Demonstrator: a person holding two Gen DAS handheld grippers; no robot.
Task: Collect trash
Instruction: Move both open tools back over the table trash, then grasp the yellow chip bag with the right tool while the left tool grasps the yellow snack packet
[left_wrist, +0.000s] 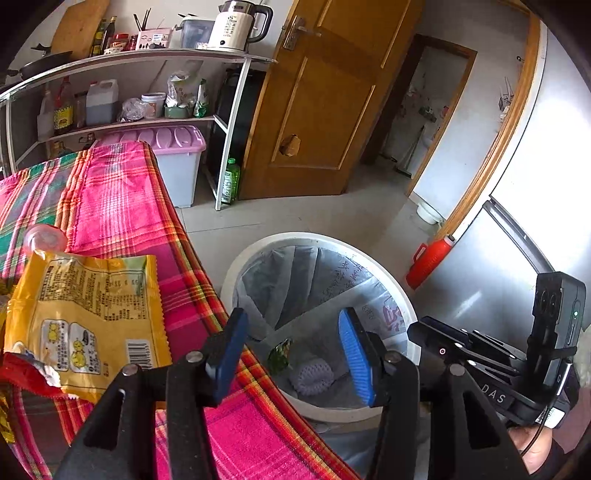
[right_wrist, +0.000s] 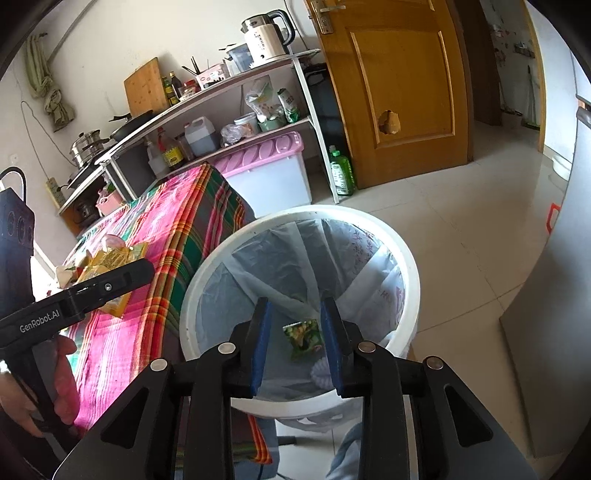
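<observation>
A white bin (left_wrist: 400, 295) (right_wrist: 207, 266) with a clear liner stands on the floor beside the table. Inside it lie a green wrapper (left_wrist: 280, 355) (right_wrist: 303, 334) and a white foam net (left_wrist: 312, 377). My left gripper (left_wrist: 295, 356) hangs open over the bin's near edge with nothing between its blue pads. My right gripper (right_wrist: 296, 343) is open above the bin. The green wrapper shows in the gap below it, clear of both pads. On the table lie a yellow snack bag (left_wrist: 88, 317) (right_wrist: 110, 260), a red wrapper (left_wrist: 26, 373) and a pink plastic cup (left_wrist: 44, 240).
The table wears a pink plaid cloth (left_wrist: 122, 206) (right_wrist: 192, 206). Behind it are a pink-lidded storage box (left_wrist: 177, 162), a white shelf rack (left_wrist: 229, 122) with bottles and a kettle, a green bottle (left_wrist: 232, 181), a wooden door (left_wrist: 317, 103), a red jug (left_wrist: 428, 260) and a fridge (left_wrist: 517, 229).
</observation>
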